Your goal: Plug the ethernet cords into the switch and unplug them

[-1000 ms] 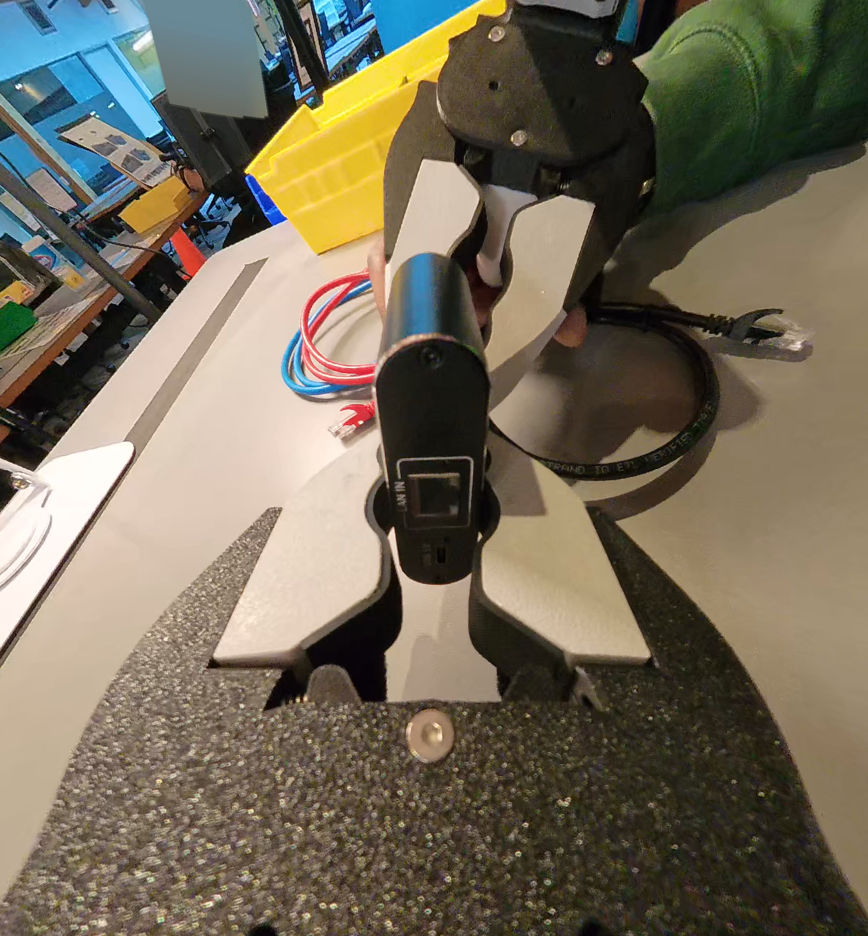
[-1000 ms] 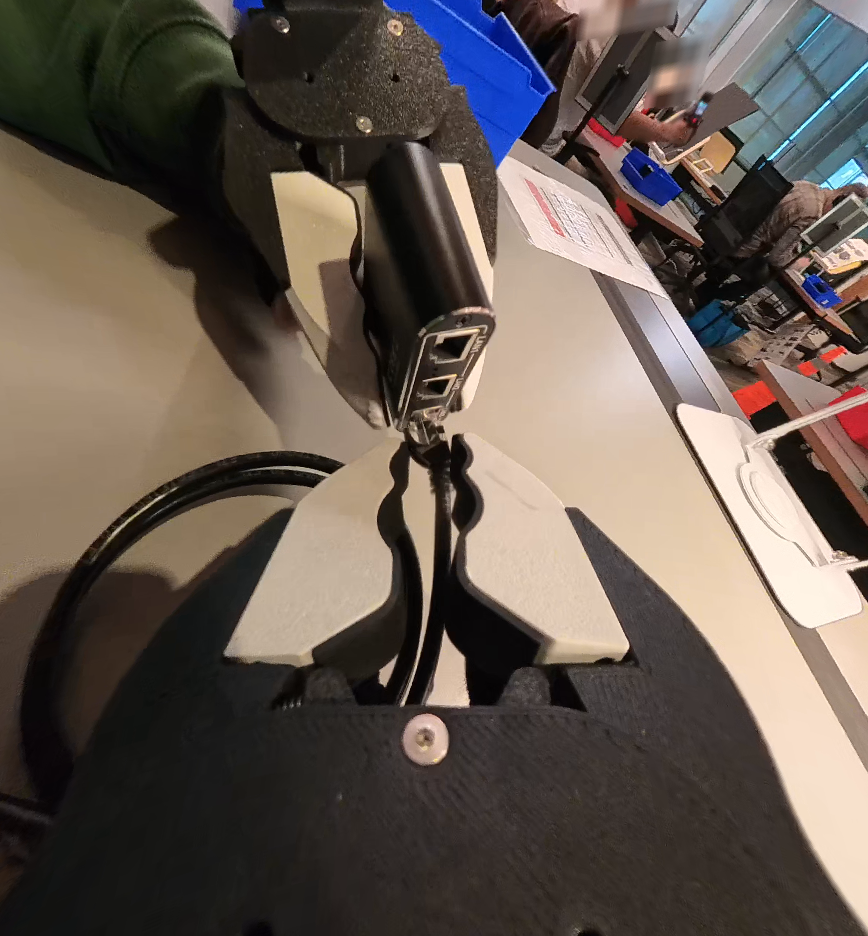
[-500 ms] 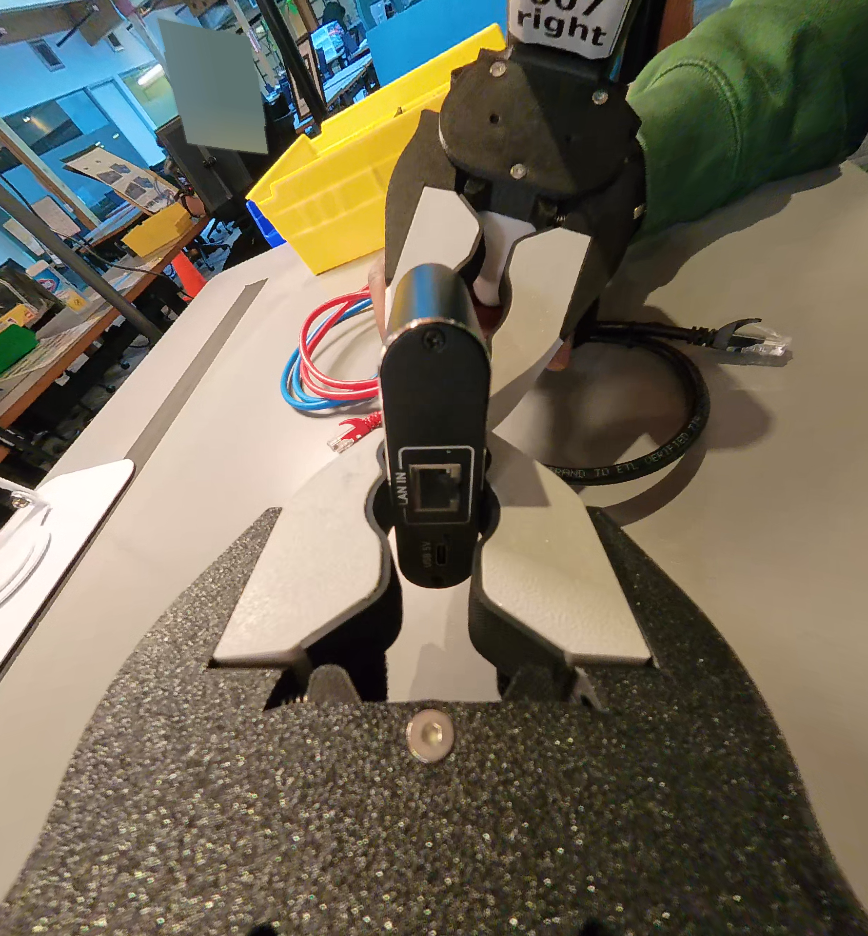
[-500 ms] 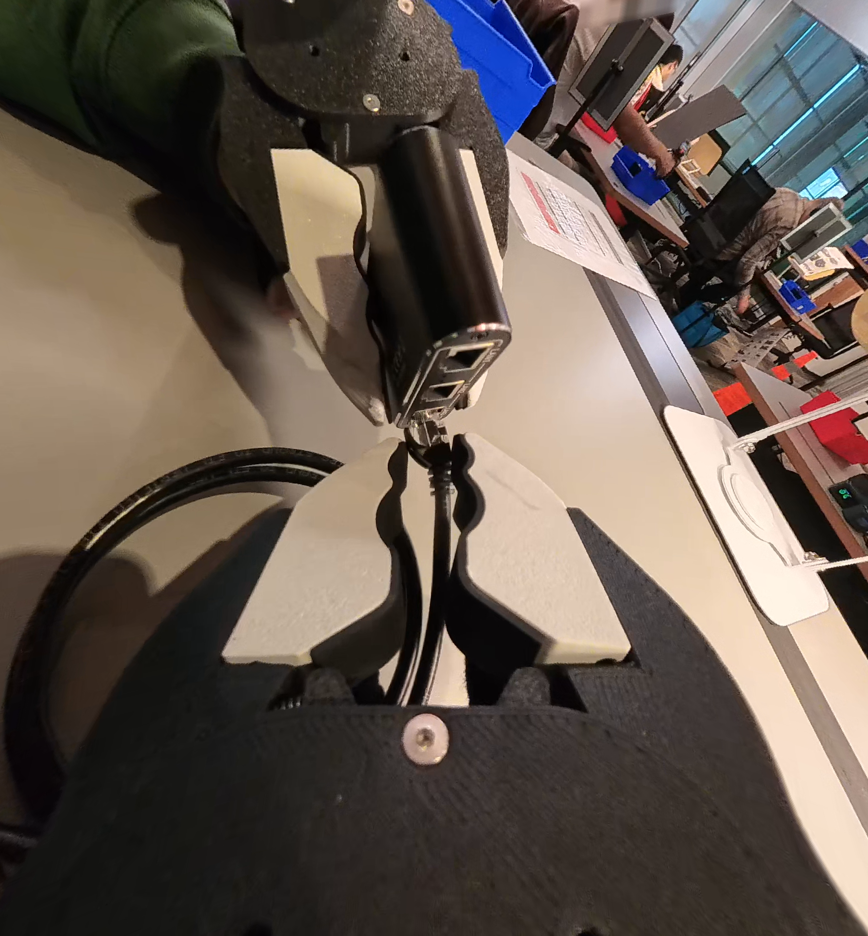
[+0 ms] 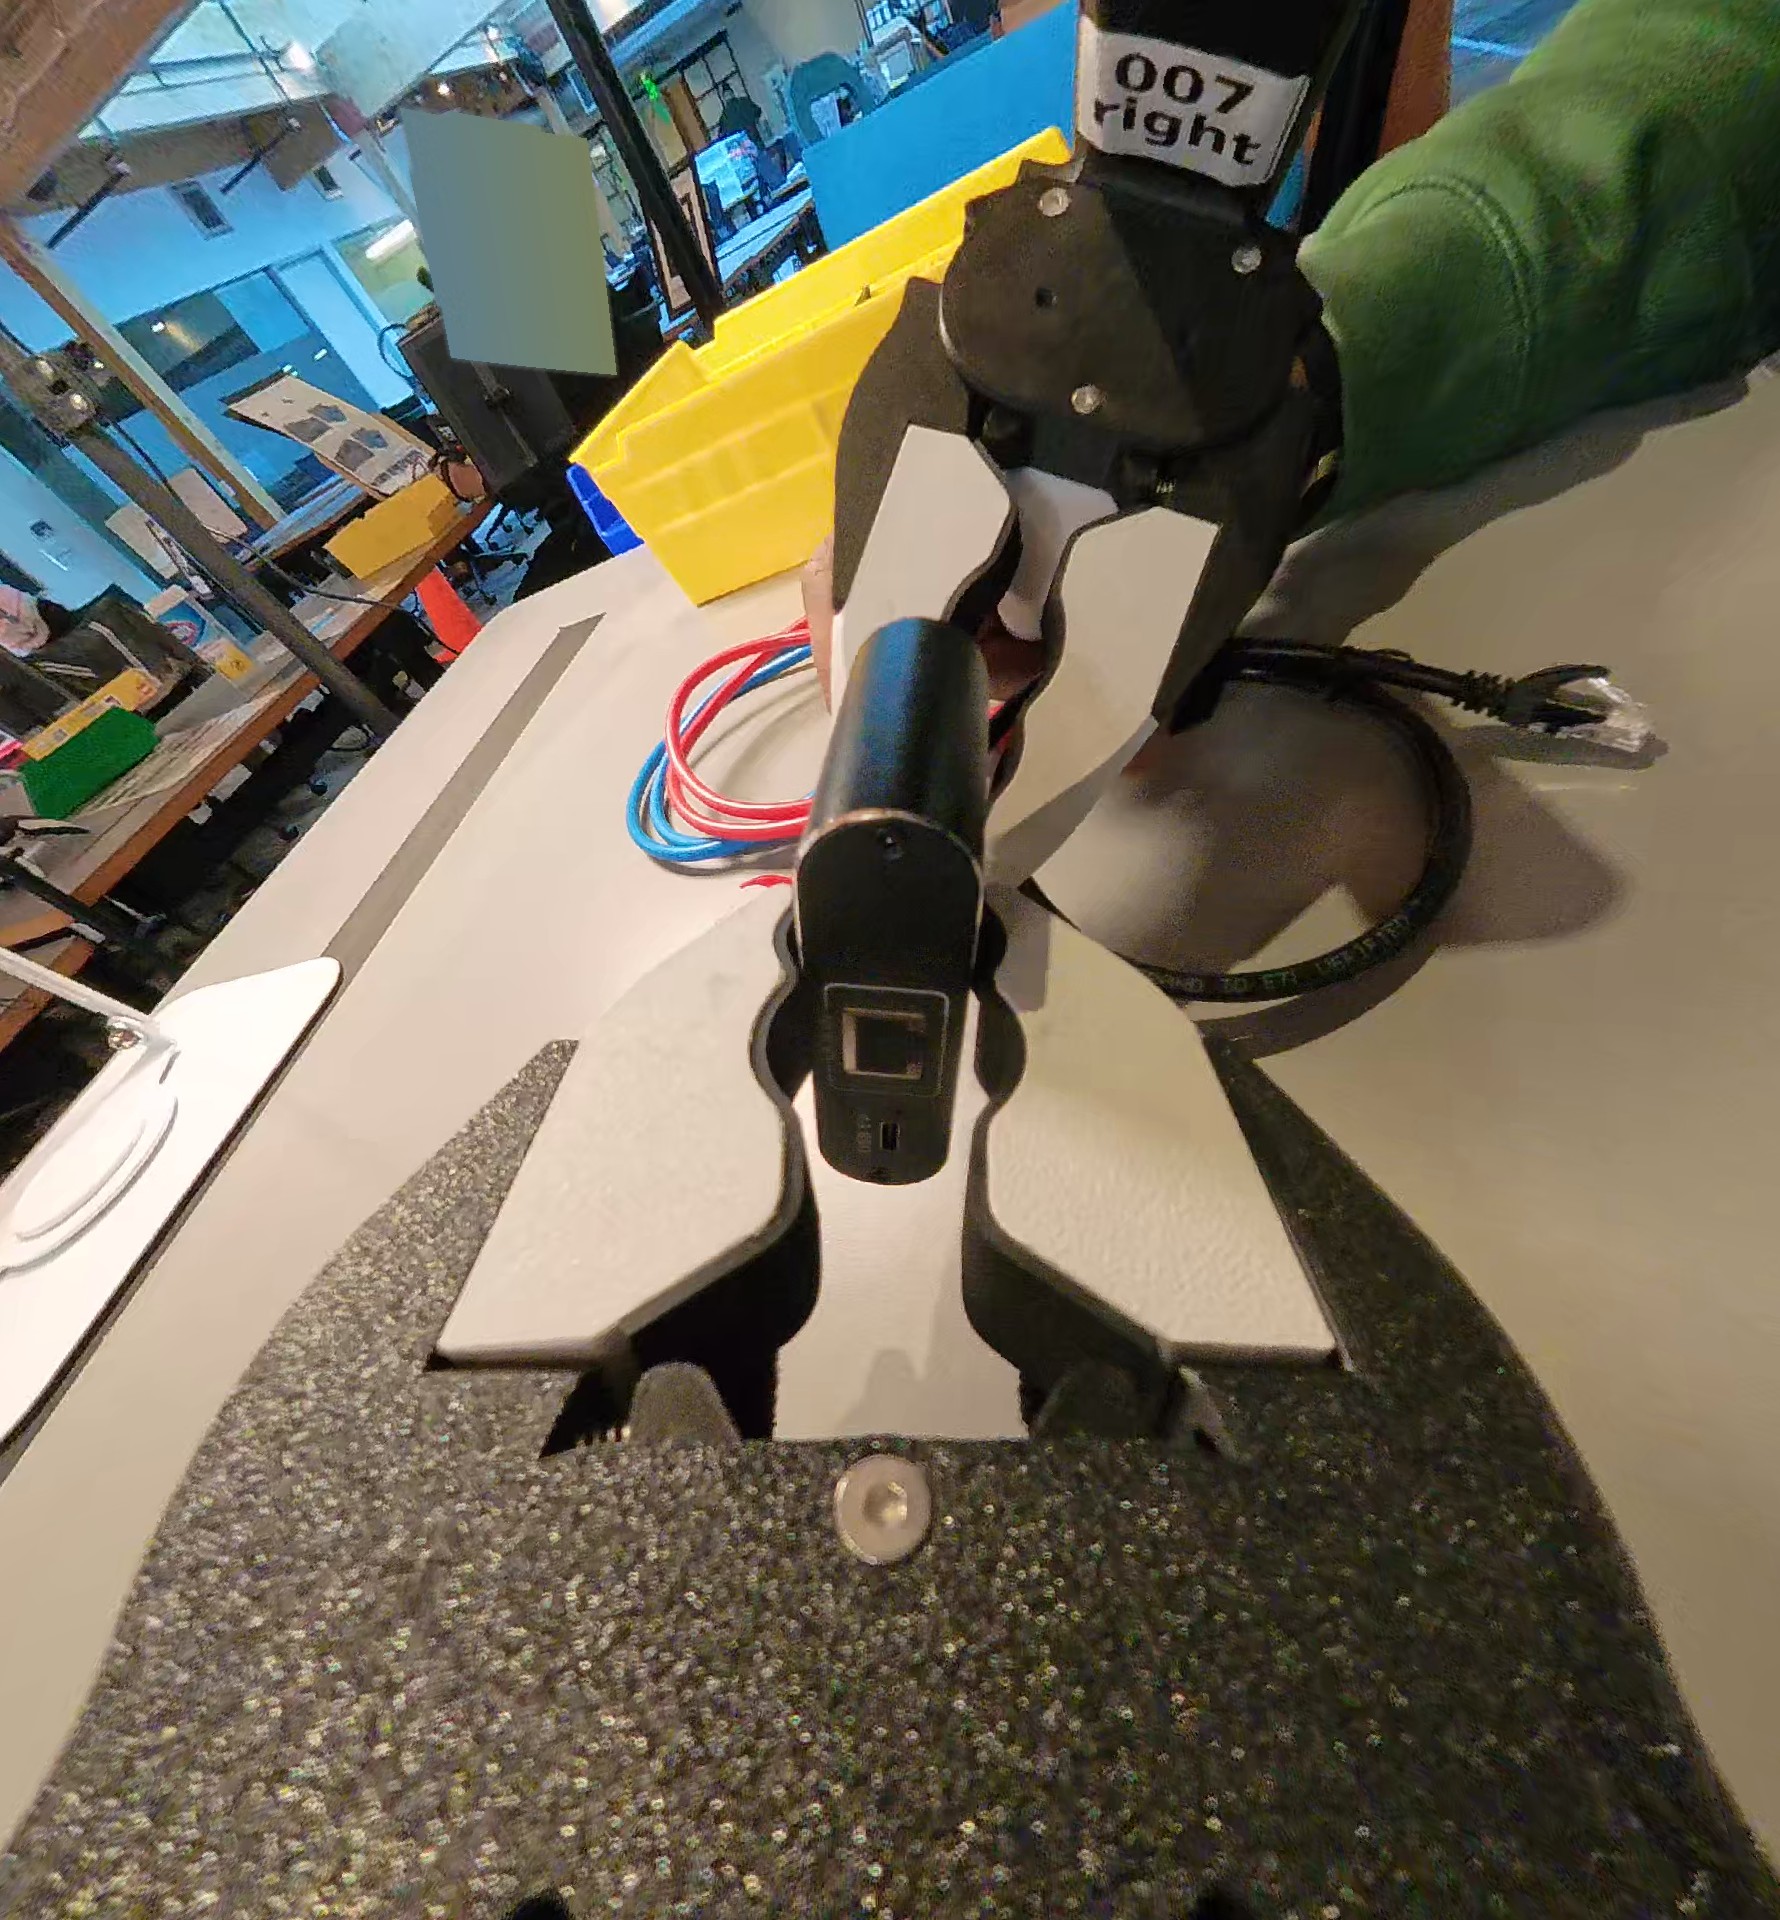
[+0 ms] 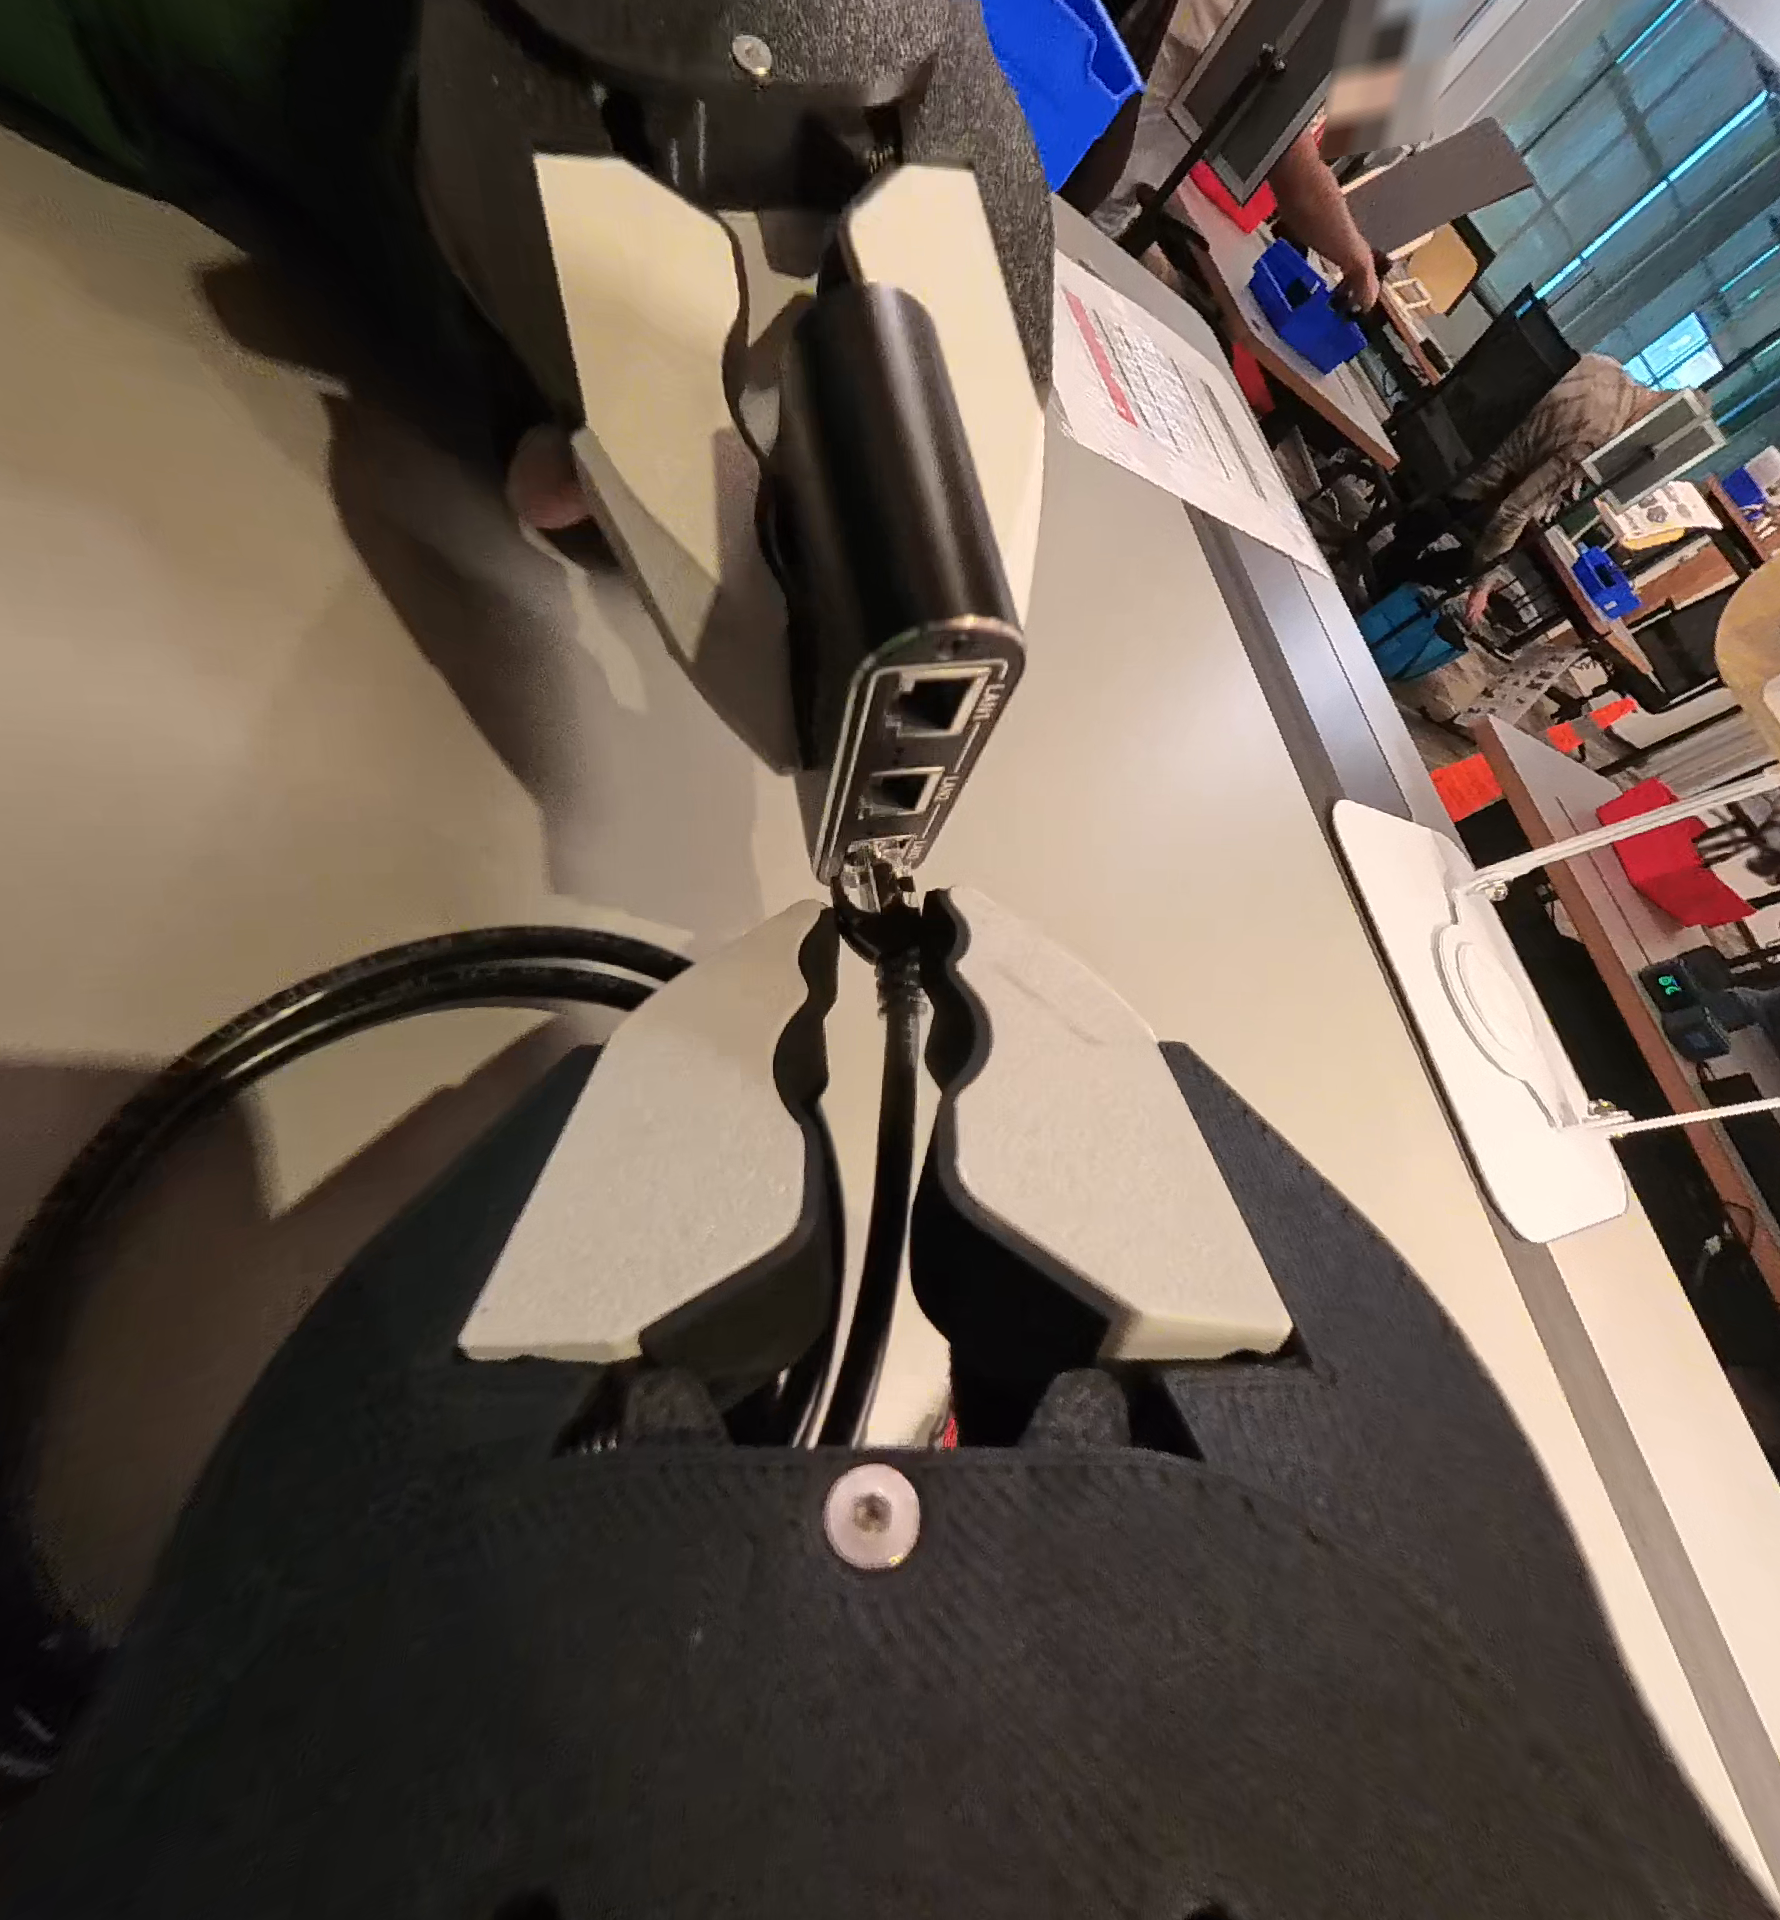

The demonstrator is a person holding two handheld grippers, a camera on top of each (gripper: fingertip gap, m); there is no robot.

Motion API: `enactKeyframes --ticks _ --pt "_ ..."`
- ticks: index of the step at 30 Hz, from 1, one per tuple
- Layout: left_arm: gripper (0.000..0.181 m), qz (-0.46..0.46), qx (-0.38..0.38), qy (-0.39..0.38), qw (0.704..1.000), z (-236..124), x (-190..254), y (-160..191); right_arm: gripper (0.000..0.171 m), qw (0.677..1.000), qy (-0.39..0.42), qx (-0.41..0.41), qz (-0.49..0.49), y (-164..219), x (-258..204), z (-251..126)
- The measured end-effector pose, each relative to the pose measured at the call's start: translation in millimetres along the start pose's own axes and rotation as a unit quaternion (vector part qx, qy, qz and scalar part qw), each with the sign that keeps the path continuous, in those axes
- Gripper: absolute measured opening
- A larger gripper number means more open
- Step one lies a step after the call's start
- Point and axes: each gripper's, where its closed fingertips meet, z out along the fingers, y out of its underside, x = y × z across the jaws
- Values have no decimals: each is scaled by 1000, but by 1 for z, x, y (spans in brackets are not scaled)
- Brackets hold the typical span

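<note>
My left gripper (image 5: 886,935) is shut on the black switch (image 5: 896,790) and holds it above the table. The near end shows one empty port. In the right wrist view the switch (image 6: 865,499) shows a face with three ports, and the upper two are empty. My right gripper (image 6: 881,914) is shut on the plug of the black ethernet cord (image 6: 891,1091). The plug's clear tip sits in the mouth of the lowest port; how deep I cannot tell. The cord's loop (image 5: 1426,894) lies on the table, with its free plug (image 5: 1592,717) to the right.
A coil of red and blue cords (image 5: 694,779) lies on the grey table (image 5: 1540,1195) behind the switch. A yellow bin (image 5: 761,457) stands at the back. A white stand base (image 5: 86,1164) sits at the left edge. A green sleeve (image 5: 1572,239) is at the upper right. Only a small space, under 4 cm, lies between the two pairs of fingers.
The switch has come closer and tilted in the right wrist view. The right gripper sits a little higher in the left wrist view. Both grips hold; the plug stays at the lowest port.
</note>
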Motion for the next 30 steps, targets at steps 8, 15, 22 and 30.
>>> enactKeyframes --ticks 8,15,22,30 --pt "29 36 -33 -21 999 9 3 8 15 1000 -2 8 -12 -5 -3 -1" --pt "28 33 -24 -18 999 10 4 4 16 1000 2 12 -12 -5 -2 -2" --pt "28 36 -17 -21 999 10 3 2 16 1000 10 19 -15 -7 -1 -3" --pt "28 37 -22 -31 999 11 2 3 16 1000 24 17 4 -9 4 -4"
